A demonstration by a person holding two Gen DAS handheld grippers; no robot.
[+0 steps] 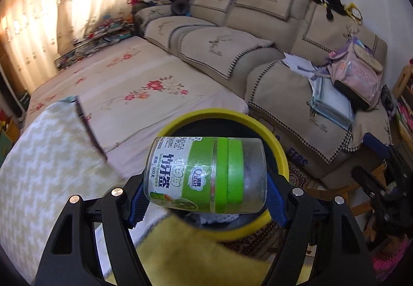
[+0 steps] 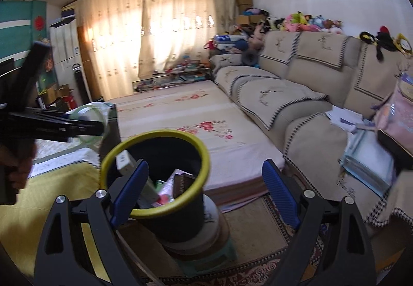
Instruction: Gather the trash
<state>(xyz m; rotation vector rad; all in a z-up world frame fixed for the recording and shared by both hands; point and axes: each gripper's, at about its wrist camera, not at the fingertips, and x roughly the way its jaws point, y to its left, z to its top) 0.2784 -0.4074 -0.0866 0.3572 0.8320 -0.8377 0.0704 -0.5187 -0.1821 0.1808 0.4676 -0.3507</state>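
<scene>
Left gripper [image 1: 206, 182]: black, with blue pads, closest to the left camera. Its jaws are pressed on both ends of a clear plastic jar with a green label and green band [image 1: 206, 173]. They stand wide because the jar is fat.
Jar: lying sideways, right above the bin, so it can fall straight in when it is let go. I think that comes next.
Bin: a round black trash bin with a yellow rim [image 2: 155, 172]. It stands on a low stool [image 2: 206, 247] by the bed, maybe so it is easy to reach.
Inside the bin: a box, papers and wrappers are already in there.
Right gripper [image 2: 205, 189]: wide open and holding nothing. It is near the bin, with one blue pad in front of the rim.
Right camera: it shows the left gripper off to the left with the jar, a bit blurry.
Sofa [image 1: 258, 53]: books and a pink bag [image 1: 358, 77] lie on it.
Bed: flowery sheet [image 1: 144, 89], no trash on it that I can see.
</scene>
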